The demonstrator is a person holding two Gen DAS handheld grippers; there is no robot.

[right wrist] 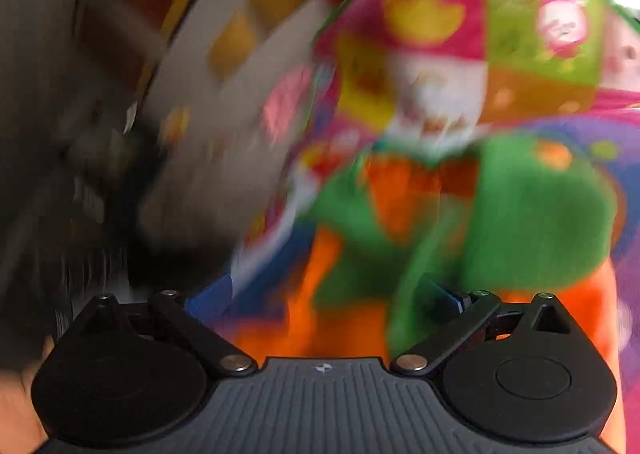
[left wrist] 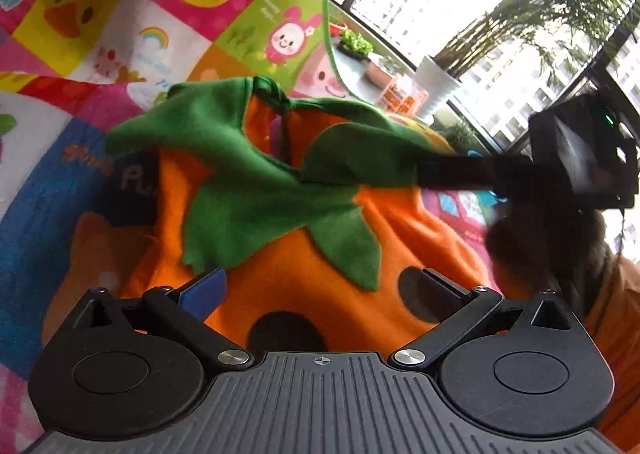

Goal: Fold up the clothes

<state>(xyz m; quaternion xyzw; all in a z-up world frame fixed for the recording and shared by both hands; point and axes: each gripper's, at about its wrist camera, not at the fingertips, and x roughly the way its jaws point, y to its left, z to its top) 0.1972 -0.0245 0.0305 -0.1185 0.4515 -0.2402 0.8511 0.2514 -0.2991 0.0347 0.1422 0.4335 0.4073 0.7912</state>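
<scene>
Covering the upper left and left of the left wrist frame, a patchwork cartoon blanket (left wrist: 120, 34) shows yellow ducks, a rainbow and a pink rabbit; its writing is mostly too small to read, though "Pu" shows at mid-left. On it, filling the centre, lies the orange pumpkin costume (left wrist: 304, 254) with black spots, its green leaf collar (left wrist: 260, 182) pointing toward the top of the frame and its long axis running from bottom to top. The right gripper (left wrist: 420, 174) reaches in from the right edge, touching the collar; whether it pinches the cloth I cannot tell. At the bottom, the left gripper (left wrist: 320, 286) stands wide apart above the orange cloth, holding nothing. The right wrist view is heavily blurred.
</scene>
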